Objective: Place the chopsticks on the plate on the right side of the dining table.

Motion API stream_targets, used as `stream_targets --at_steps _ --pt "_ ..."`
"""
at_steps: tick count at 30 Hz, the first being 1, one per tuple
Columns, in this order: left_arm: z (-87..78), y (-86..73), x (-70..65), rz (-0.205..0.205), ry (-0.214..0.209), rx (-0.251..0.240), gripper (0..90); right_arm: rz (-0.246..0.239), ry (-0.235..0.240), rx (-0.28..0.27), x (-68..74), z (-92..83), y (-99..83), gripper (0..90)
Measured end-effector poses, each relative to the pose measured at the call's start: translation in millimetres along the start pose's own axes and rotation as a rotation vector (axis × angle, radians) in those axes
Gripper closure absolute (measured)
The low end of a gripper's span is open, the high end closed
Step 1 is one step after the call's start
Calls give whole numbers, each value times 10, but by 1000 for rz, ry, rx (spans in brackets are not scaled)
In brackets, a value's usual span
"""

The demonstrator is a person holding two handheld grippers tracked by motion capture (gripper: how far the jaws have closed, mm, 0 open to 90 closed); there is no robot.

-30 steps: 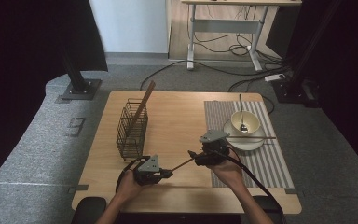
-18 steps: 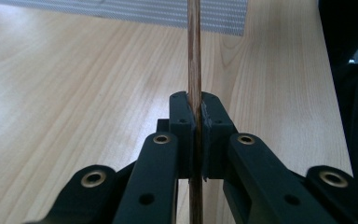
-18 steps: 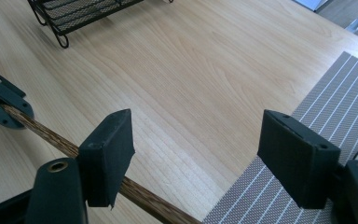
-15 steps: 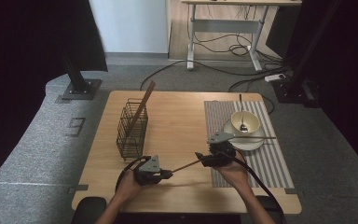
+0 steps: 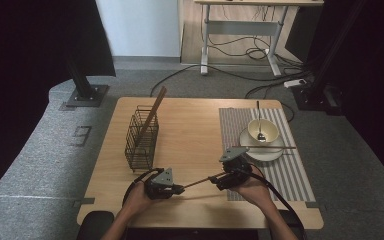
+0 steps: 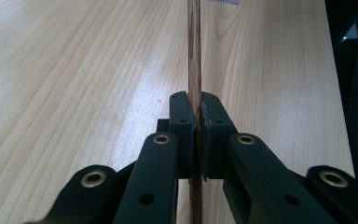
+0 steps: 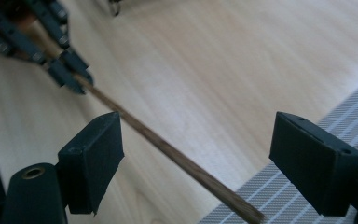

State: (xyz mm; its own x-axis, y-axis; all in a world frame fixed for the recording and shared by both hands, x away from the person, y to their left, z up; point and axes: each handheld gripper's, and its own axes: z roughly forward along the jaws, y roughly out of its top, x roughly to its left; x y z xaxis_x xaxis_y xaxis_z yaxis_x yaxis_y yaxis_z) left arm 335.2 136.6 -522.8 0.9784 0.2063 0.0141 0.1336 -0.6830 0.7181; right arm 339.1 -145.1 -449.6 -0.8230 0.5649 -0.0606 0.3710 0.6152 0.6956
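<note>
Rack (image 5: 141, 141): wire, upright, one stick leaning in it, at the table's (image 5: 190, 125) left side.

Left gripper (image 5: 178, 189): mine, right of the rack, near the front edge; jaws clamped tight on the chopstick (image 5: 197, 182).

Chopstick: long axis runs from my left jaws rightward and slightly away, off the table.

Right gripper (image 5: 215, 178): mine, at the chopstick's free end; jaws wide and just been opening, the stick (image 7: 168, 148) between them untouched. Left hand alone carries it.

Bowl (image 5: 263, 131): on a plate, far right.

I'm looking down and forward over the whole table (image 5: 195, 130) from the high view. My two gripper cameras are sitting close above the wood, each facing along its own jaws, and both are sharing the chopstick (image 6: 194, 56) with the overhead.
</note>
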Motion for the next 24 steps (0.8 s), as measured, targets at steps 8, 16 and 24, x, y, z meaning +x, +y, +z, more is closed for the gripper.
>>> stream_targets --at_steps 8,16,24 --pt "23 12 -15 11 -16 20 848 -118 37 92 148 151 -27 324" --pt "33 20 -25 21 -25 28 848 -183 64 129 193 199 -32 488" --pt "37 26 -33 31 -42 30 848 -225 47 172 216 246 -52 576"
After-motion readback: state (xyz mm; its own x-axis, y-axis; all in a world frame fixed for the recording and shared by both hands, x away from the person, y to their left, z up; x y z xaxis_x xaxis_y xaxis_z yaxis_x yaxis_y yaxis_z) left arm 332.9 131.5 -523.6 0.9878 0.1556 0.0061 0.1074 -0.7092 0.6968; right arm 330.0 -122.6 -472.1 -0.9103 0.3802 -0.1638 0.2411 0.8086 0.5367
